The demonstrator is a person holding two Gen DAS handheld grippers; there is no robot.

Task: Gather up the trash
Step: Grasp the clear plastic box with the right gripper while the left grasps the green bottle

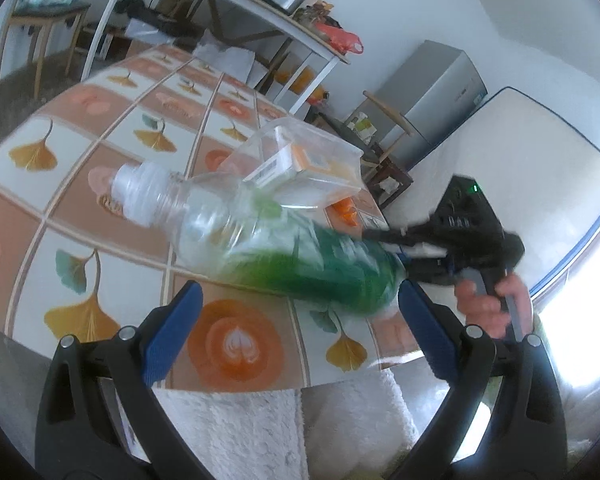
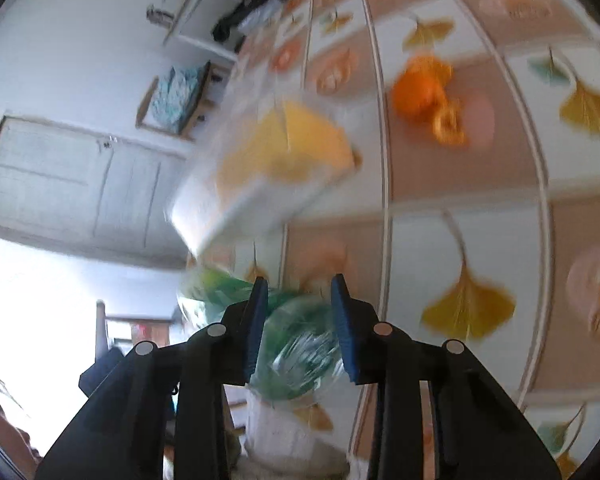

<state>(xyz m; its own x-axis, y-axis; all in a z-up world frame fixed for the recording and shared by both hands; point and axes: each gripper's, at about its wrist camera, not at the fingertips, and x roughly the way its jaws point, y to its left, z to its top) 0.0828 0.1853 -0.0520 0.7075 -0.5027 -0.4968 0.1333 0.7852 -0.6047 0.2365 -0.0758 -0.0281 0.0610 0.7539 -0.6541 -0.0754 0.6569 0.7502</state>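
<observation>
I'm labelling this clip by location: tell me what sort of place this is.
Probably a lived-in home room, a dining or multipurpose space. A table with a ginkgo-leaf tablecloth, a small grey fridge, a mattress leaning on the wall, and a cluttered white shelf.

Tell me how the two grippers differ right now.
The left gripper stands wide open with nothing between its blue pads; the right gripper is closed on the base end of the plastic bottle. The left gripper hangs near the table edge, while the right gripper carries the bottle above the tablecloth, near the clear bin. Both have black frames and blue pads.
</observation>
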